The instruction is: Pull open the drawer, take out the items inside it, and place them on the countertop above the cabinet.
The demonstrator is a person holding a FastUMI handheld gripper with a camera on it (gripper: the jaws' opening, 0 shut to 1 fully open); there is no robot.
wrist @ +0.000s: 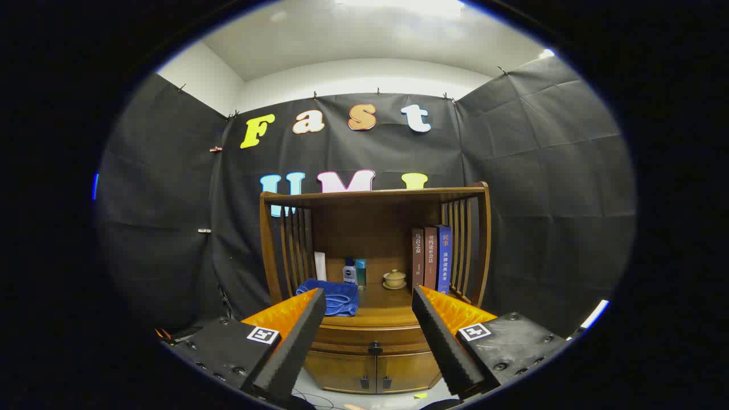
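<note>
— Two fingers (310,336) spread wide, that's the claw (369,299) as it stands. Nothing sits between them; they grip no object and touch none.

— And what lies in the gap?

— Beyond the fingers, straight ahead, the wooden cabinet (373,364). Its drawer (373,340) is shut, a curved front with a small dark knob (374,347) at its middle, and that knob falls almost centred between the two fingers. The claw is well apart from it.

— Can you see inside the drawer?

— No. It is closed, so whatever it holds is hidden.

— Below the drawer?

— Two cabinet doors (373,371) side by side, each with a small dark pull near the seam where they meet.

— And above?

— The bench (387,310), the wooden top of the cabinet. A blue folded towel (335,296) lies on it toward the left finger, its front edge reaching the lip of the bench. Behind the towel stand a white tube (320,266), upright against the slats, and a small bottle (349,272) with a blue cap. Just beside the bottle is a pale blue box, partly hidden.

— Anything in the middle?

— A small lidded cup on a saucer (394,279), cream coloured, standing near the back.

— To the right?

— Three books (431,259) upright, spines facing out, leaning on the slatted side of the wooden rack (373,196) that frames the bench and roofs it over.
</note>
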